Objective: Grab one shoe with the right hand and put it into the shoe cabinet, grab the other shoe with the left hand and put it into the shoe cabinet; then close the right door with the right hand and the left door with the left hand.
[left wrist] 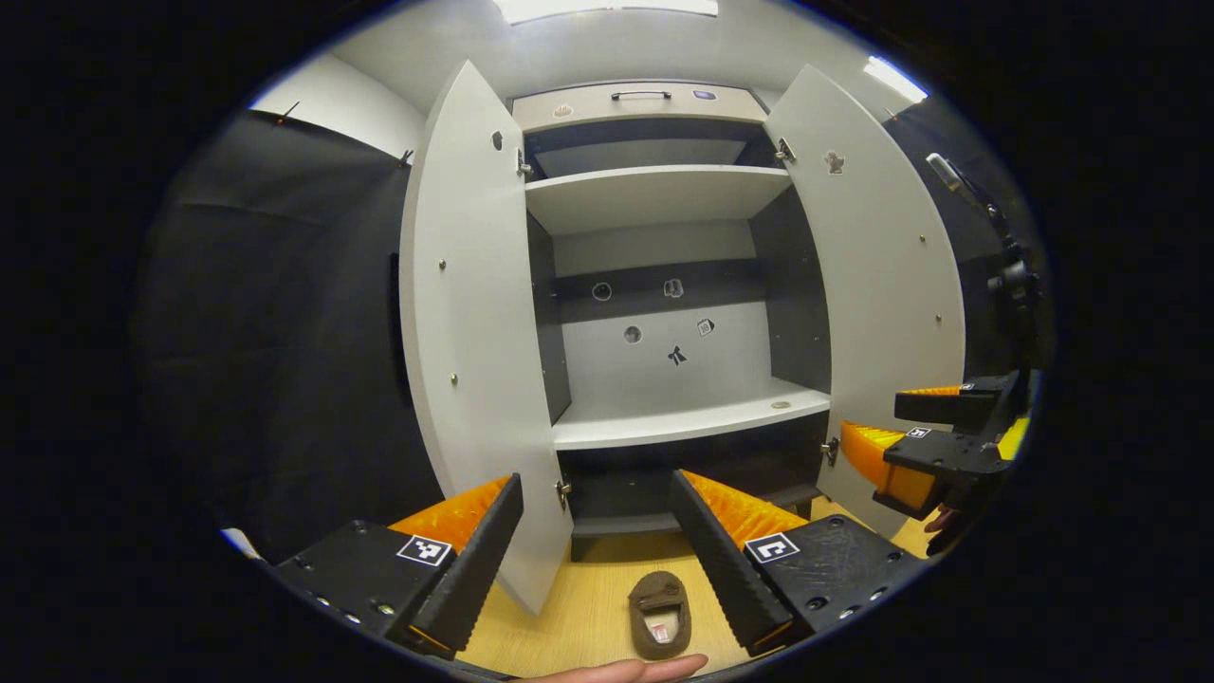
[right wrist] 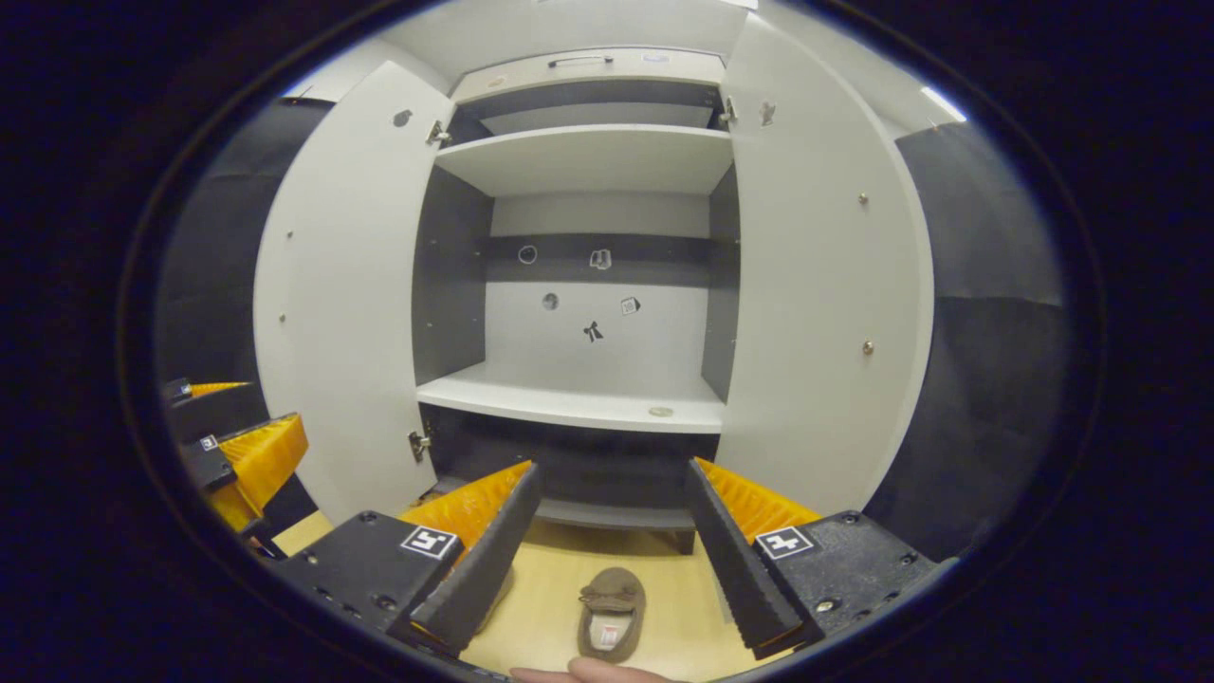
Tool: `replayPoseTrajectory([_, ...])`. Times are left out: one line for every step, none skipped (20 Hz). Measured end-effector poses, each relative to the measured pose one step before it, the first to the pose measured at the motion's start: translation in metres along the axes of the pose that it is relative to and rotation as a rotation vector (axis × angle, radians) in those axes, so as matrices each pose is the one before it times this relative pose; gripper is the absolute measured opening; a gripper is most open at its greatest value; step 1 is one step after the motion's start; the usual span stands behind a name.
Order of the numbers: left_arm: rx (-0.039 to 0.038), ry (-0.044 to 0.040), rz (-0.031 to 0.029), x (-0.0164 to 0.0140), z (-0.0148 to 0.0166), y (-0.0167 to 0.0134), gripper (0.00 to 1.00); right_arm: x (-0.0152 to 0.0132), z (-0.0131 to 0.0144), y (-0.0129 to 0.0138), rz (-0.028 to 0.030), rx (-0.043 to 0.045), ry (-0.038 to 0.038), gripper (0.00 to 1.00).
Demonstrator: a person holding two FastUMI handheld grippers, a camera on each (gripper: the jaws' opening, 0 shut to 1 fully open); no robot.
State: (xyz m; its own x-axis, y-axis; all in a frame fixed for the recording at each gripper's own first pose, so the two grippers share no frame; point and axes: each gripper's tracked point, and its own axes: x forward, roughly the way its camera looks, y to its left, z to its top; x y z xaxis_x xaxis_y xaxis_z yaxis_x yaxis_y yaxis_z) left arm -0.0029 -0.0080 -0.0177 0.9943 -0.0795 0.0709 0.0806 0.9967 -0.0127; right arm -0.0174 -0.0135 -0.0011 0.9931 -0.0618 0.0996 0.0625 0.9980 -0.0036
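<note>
Both grippers, left gripper [left wrist: 597, 531] and right gripper [right wrist: 612, 517], hover with jaws spread wide and empty before the shoe cabinet [left wrist: 664, 417], doors open, a brown shoe [right wrist: 612, 612] on the floor before it.

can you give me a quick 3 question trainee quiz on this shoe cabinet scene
1. True or false: both doors of the shoe cabinet are open.
2. Where does the brown shoe lie? A) on the middle shelf B) on the floor in front of the cabinet C) between shut jaws
3. Fill in: the right gripper has its jaws ____.

Key: 1 true. 2 B. 3 open; the left gripper likewise, over a brown shoe in its own view.
</note>
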Motion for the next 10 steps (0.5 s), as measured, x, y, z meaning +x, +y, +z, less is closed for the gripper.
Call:
replayPoseTrajectory([0.0056,-0.01514,-0.00209,0.00089,0.00535,-0.00017,0.96,0.00354,-0.00622,-0.00096,0.00863,-0.00387,0.00866,0.99])
replayPoseTrajectory([0.00773,-0.00925,0.00111,0.00071,0.00386,0.00011,0.96,0.00351,-0.00676,-0.00134,0.00149,-0.00889,0.01961,0.99])
replayPoseTrajectory([0.01385,-0.00006,0.01537,0.00127,0.00146,0.00295,0.96,0.00229,-0.0084,-0.00044,0.00656,-0.00405,0.02124,0.99])
replayPoseTrajectory([0.00543,-0.00031,0.007,-0.00014,0.00122,0.00104,0.96,0.00126,-0.00657,0.00237,0.01912,-0.00095,0.01556,0.99])
replayPoseTrajectory([-0.00217,-0.0004,0.00295,-0.00045,0.00149,-0.00161,0.96,0.00513,-0.00738,0.00442,0.01995,-0.00531,0.01328,0.99])
replayPoseTrajectory([-0.00066,0.0027,0.00159,0.00005,-0.00045,-0.00055,0.96,0.00384,-0.00754,0.00313,0.01565,-0.01002,0.01404,0.99])
replayPoseTrajectory([0.00472,0.00799,-0.00079,0.00088,-0.00226,0.00014,0.96,0.004,-0.0103,0.00319,0.01282,-0.00818,0.01943,0.99])
replayPoseTrajectory([0.01063,0.0104,0.00614,-0.00021,-0.00269,0.00188,0.96,0.004,-0.01336,0.00225,0.01045,-0.00694,0.02588,0.99])
replayPoseTrajectory([0.00832,0.01109,-0.00194,0.00004,-0.00327,-0.00028,0.96,0.00548,-0.0172,0.00371,0.017,-0.00303,0.04152,0.99])
replayPoseTrajectory([0.00369,0.00966,-0.00267,-0.00046,-0.00228,-0.00023,0.96,0.00291,-0.0184,0.00449,0.02736,0.00152,0.04058,0.99])
